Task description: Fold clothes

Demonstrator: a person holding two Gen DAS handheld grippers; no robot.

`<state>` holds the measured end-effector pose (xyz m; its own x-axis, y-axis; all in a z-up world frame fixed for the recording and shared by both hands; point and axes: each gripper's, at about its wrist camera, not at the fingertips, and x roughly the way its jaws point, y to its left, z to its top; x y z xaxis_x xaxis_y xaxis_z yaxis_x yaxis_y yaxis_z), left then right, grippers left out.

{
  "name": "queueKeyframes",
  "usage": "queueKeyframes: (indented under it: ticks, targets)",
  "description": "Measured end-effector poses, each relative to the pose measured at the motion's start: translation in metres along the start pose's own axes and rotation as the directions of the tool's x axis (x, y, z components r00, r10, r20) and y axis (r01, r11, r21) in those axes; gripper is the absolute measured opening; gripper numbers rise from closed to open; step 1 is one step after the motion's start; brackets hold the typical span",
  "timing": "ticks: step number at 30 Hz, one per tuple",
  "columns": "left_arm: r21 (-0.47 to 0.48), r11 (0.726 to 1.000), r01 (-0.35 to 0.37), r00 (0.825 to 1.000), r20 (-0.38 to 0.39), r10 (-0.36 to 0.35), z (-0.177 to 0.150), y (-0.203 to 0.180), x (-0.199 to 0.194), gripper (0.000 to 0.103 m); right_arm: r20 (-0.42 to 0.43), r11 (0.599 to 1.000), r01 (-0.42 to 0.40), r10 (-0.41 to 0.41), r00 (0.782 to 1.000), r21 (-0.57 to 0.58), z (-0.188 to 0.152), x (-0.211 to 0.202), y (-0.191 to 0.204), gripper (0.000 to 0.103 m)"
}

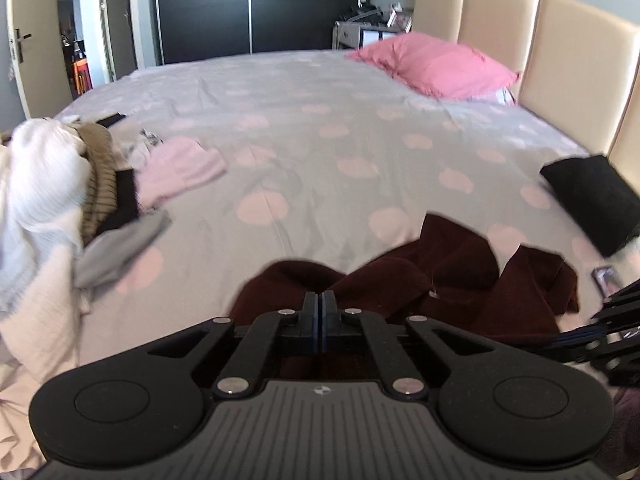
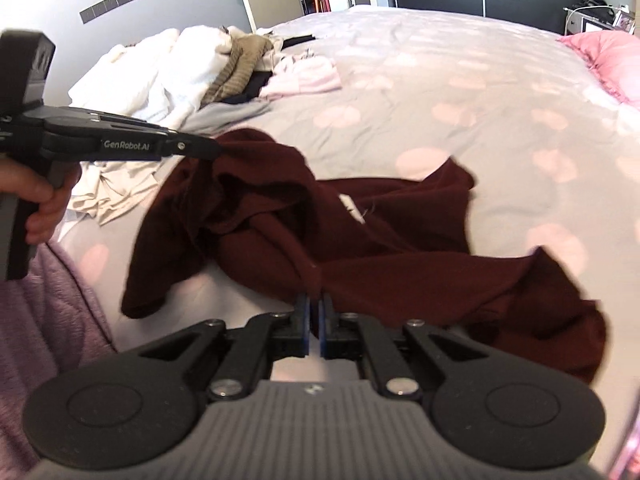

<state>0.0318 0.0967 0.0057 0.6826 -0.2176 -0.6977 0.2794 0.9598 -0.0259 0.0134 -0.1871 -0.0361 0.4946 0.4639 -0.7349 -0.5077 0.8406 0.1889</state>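
Grey bedding with pale pink spots covers the bed (image 1: 320, 128), which fills both of my views. Cream padded headboard panels (image 1: 560, 40) stand along its far side, and a pink pillow (image 1: 436, 64) lies against them. Across the bed from the headboard I see a loose pile of clothes (image 2: 192, 68): white, tan ribbed, black, pale pink and grey pieces heaped together.

Nearest to me lies the maroon garment (image 2: 360, 232), rumpled and spread on the bedding, with a small white label showing near its middle. A folded black garment (image 1: 592, 200) sits well apart from it, towards the headboard.

My left claw (image 2: 218, 148) comes in from the left of the right wrist view, tip pinched on a bunched edge of the maroon garment and lifting it off the bedding; in its own camera the two fingers meet with no gap, cloth just beyond them. A person's hand (image 2: 44, 200) wraps the handle behind it.

My right claw (image 2: 315, 300) is clamped on a narrow fold of the same garment at its near edge, blue pads close together with the fabric rising between them.
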Motion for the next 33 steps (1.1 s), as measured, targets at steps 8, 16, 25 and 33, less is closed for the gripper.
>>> queueKeyframes:
  ticks: [8,16,25,33]
  targets:
    - [0.041,0.997,0.061,0.996,-0.067,-0.058,0.003,0.009,-0.049,0.000,-0.141,0.985,0.160,-0.151,0.978,0.057,-0.005,-0.092,-0.055,0.004]
    - [0.170,0.978,0.117,0.965,-0.254,-0.072,-0.015,0.000,-0.049,0.000,-0.386,0.963,0.244,-0.268,0.883,-0.110,-0.024,-0.107,-0.070,0.005]
    - [0.202,0.953,0.225,0.955,-0.240,-0.174,-0.005,-0.029,-0.025,0.023,-0.295,0.963,0.209,-0.252,0.922,-0.169,-0.010,-0.099,-0.051,0.024]
    - [0.151,0.939,0.308,0.931,-0.251,-0.265,0.001,-0.055,0.023,0.031,-0.237,0.989,0.057,-0.089,0.967,-0.138,0.006,-0.044,-0.027,0.032]
